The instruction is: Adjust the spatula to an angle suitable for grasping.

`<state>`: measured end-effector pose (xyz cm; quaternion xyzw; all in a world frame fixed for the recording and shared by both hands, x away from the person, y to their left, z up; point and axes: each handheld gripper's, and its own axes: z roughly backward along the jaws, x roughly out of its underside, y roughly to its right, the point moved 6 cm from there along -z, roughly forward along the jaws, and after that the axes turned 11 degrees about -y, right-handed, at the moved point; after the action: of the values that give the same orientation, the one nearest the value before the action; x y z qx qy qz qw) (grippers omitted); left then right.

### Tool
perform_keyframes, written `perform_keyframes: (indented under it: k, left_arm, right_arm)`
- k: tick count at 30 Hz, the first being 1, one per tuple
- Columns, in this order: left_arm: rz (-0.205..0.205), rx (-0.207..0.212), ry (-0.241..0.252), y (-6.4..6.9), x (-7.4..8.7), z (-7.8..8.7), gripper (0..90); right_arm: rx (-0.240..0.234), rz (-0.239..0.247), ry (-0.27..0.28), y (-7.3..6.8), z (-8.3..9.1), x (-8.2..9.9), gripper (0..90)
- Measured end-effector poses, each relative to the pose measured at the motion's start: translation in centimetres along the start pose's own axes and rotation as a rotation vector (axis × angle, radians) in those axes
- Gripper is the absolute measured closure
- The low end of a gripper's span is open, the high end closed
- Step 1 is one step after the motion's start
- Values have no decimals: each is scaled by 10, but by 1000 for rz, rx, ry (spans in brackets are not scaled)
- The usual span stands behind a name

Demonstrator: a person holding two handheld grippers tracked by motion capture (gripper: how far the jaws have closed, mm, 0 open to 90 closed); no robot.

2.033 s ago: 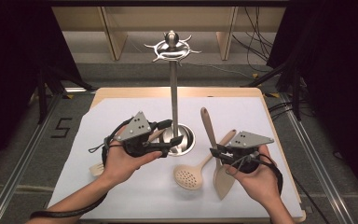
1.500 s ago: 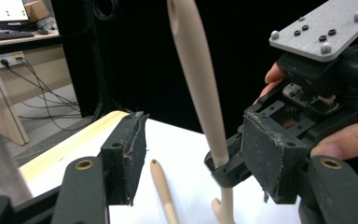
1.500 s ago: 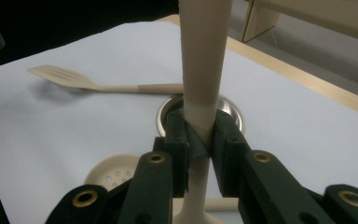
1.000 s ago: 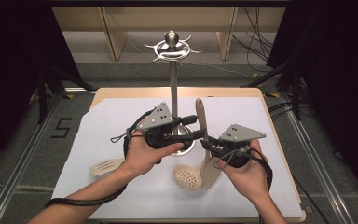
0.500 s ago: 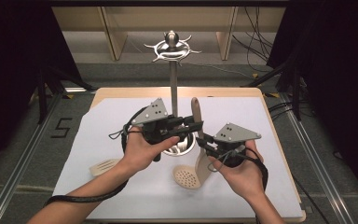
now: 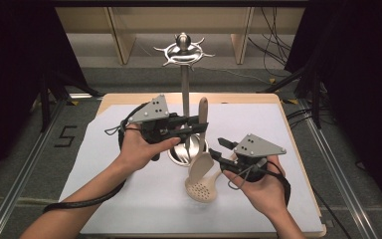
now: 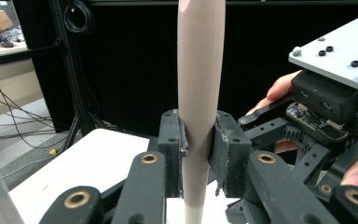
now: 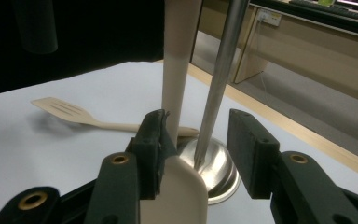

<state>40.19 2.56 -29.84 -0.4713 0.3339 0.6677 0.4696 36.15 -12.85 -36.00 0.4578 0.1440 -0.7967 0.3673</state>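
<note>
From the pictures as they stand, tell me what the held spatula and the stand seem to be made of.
Spatula: probably light wood, matte; the handle is pale beige, smooth and without shine, though a matte plastic can't be ruled out.
Stand: metal, polished; the pole is silver, and the round base mirrors its surroundings.

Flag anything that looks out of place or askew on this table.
Nothing is spilled or broken. Two utensils lie loose on the sheet rather than hanging on the rack: a slotted turner beyond the rack's base and a perforated spoon near the right tool. The left tool holds a spatula upright by its handle.
</note>
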Motion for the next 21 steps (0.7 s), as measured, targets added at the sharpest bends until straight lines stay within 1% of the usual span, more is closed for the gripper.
perform_keyframes:
  k: [1,3,7,8,9,11,12,13,14,15,16,17,18,19,20,21]
  left_arm:
    - [-3,2,2,-2,0,2,747]
    - [-7,5,0,-5,-1,4,746]
    - [-13,25,-3,-12,-3,8,746]
    - [-16,33,-6,-14,-3,8,746]
    - [-18,37,-7,-16,-4,8,746]
    - [-24,39,-14,-19,-5,8,746]
    - [-26,41,-14,-21,-6,8,746]
    - [-28,43,-18,-22,-7,8,746]
    - [-29,44,-17,-23,-8,7,746]
    - [-29,47,-18,-24,-8,7,746]
    - [-32,49,-19,-24,-9,7,746]
    - [-35,54,-19,-24,-10,6,746]
    - [-35,60,-16,-23,-10,6,746]
    - [-34,68,-14,-22,-11,6,746]
    - [-65,66,-10,-24,-12,6,746]
    - [-99,67,-7,-25,-14,6,746]
  right_arm:
    - [-7,-2,-7,0,1,2,573]
    - [-4,-13,7,1,1,5,565]
    - [7,-27,-6,6,4,14,553]
    - [20,-7,4,10,4,15,552]
    - [7,-51,-10,8,4,19,552]
    - [10,-26,-1,11,3,22,551]
    - [15,-73,-34,10,5,27,551]
    - [22,-51,-9,12,3,28,551]
    - [25,-61,-18,13,3,30,551]
    - [35,-45,-3,15,2,30,551]
    - [26,-66,-10,14,2,31,550]
    - [25,-70,-6,14,3,31,549]
    - [12,-62,-12,14,4,30,548]
    - [14,-68,6,13,3,27,547]
    - [8,-51,14,13,4,24,545]
    - [-3,-61,34,12,4,21,545]
